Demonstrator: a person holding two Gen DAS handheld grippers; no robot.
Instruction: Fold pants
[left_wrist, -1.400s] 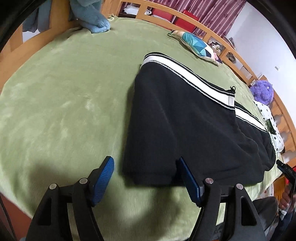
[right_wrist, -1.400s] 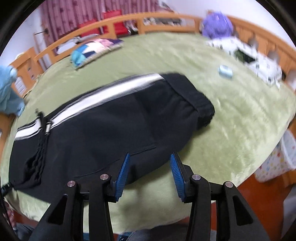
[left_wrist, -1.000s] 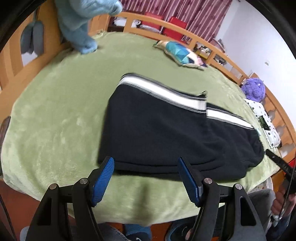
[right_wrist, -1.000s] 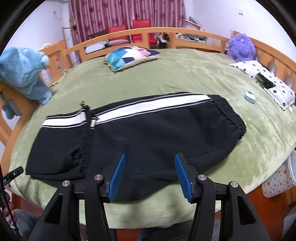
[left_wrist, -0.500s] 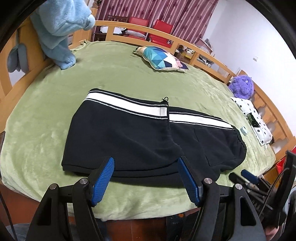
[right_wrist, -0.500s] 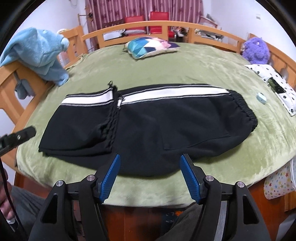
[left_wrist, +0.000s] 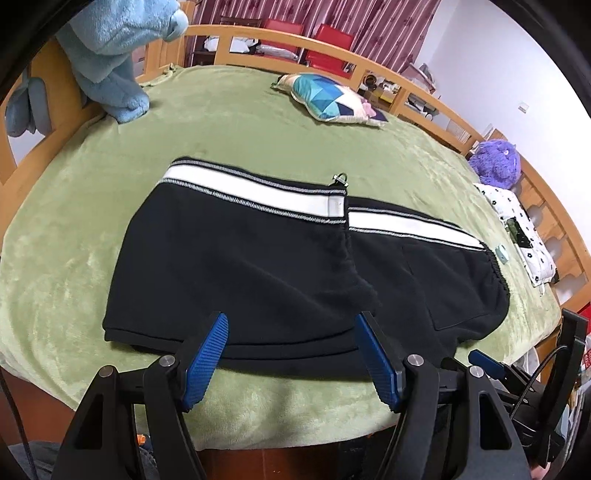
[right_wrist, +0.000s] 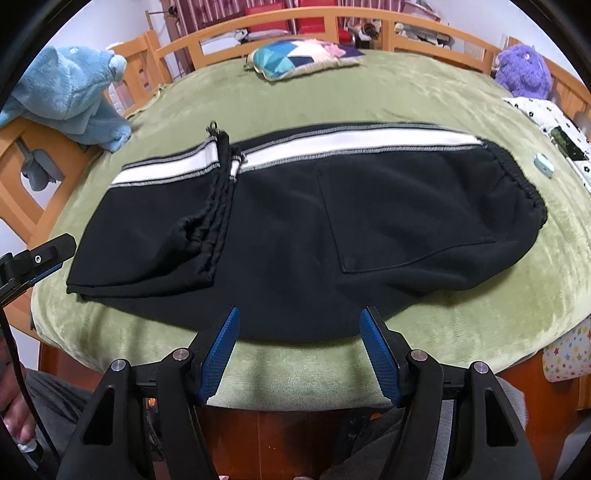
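Black pants (left_wrist: 258, 266) with a white side stripe lie folded over on the green blanket (left_wrist: 74, 206) before you. Your left gripper (left_wrist: 291, 354) and right gripper (right_wrist: 299, 350) hover at its near edge, jaws wide, holding nothing.

We've pulled both grippers back off the bed (left_wrist: 74, 206). Left gripper (left_wrist: 291, 354) was right down at the pants (left_wrist: 258, 266) hem, now it's out past the edge. Right gripper (right_wrist: 299, 350) backed away too, and its jaws spread wider than before.
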